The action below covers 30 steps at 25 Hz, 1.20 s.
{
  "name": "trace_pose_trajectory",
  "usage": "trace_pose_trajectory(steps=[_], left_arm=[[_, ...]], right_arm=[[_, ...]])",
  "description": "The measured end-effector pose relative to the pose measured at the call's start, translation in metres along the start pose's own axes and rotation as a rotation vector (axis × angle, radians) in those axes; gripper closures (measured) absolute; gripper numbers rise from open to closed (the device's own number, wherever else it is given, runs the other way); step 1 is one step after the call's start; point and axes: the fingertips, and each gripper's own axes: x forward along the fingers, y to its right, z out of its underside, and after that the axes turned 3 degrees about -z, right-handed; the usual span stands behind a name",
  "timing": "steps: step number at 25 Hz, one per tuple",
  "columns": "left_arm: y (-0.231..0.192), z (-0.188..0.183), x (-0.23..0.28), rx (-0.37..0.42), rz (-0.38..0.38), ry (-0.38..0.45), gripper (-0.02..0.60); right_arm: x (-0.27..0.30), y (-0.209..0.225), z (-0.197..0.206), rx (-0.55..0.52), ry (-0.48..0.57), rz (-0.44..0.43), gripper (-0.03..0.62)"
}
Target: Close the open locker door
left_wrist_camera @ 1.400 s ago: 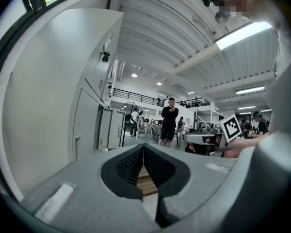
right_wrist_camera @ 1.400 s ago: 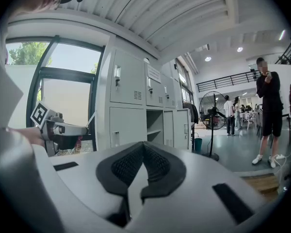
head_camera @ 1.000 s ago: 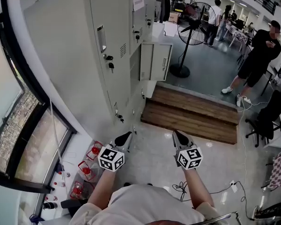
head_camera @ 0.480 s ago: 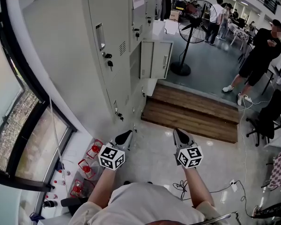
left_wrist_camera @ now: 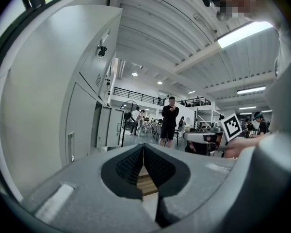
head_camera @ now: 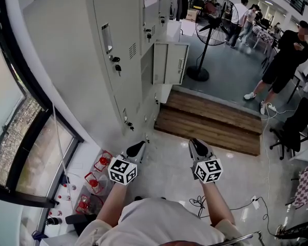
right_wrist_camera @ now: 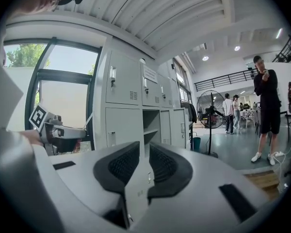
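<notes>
Progress nil so far: open locker door stands swung out from the far part of the locker bank, roughly square to its face, with the compartment behind it exposed. Both tools are held low and well short of that bank, neither touching it nor the door. Left hand-held gripper has its jaws pressed together at the tips with nothing between them. Right hand-held gripper has jaws parting, a narrow gap showing, nothing in it. Left to do, by my reading: the whole job, meaning walk along the bank to the door, put a tool against its outer face and swing it flush until it seats.
</notes>
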Motion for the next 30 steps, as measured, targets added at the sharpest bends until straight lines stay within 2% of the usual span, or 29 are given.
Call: trace_pose_trajectory(steps=[30], left_arm=[[0.044, 0.023, 0.036, -0.023, -0.037, -0.025, 0.566]], right_arm=[[-0.020, 0.053, 0.022, 0.028, -0.030, -0.041, 0.534]])
